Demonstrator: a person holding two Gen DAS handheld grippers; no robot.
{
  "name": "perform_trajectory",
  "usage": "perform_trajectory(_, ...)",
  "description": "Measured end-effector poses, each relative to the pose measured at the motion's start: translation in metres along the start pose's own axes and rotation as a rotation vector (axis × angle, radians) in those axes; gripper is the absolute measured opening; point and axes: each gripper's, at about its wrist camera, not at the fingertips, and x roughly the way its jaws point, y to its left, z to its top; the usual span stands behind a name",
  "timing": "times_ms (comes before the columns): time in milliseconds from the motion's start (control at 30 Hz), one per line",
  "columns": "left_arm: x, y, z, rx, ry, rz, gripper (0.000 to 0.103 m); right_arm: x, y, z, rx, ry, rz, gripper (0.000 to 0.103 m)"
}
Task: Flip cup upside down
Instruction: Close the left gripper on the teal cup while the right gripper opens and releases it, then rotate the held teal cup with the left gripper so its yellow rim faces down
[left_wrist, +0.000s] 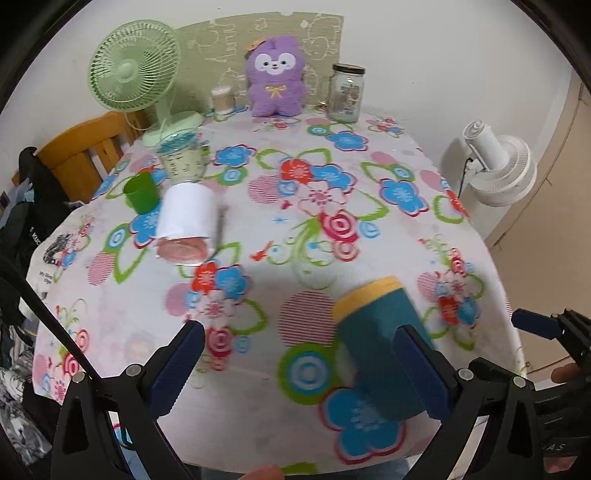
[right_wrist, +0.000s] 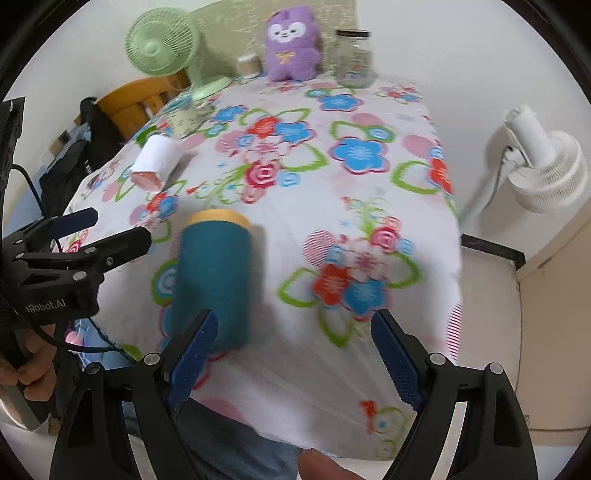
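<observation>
Hovering low over table edge, both tools (left_wrist: 303, 354) (right_wrist: 295, 347) gaping wide; teal cup (right_wrist: 214, 273) standing free.

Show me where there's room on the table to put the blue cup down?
The wide middle, between the teal cup and the purple plush, lies bare, as does the side toward the white fan. The far-left edge is crowded: white cup, green cup, measuring cup, green fan.
</observation>
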Motion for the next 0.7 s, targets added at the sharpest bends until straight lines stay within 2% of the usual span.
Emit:
perform_trajectory(333, 0.023, -0.038, 0.001, -0.004, 0.056, -0.031, 0.103, -0.004, -0.046, -0.012, 0.056, -0.021, -0.032, 0.087)
perform_trajectory(700, 0.056, -0.061, -0.001, 0.009, 0.135, -0.029, 0.103, 0.01, -0.071, -0.017, 0.083, -0.004, -0.039, 0.087)
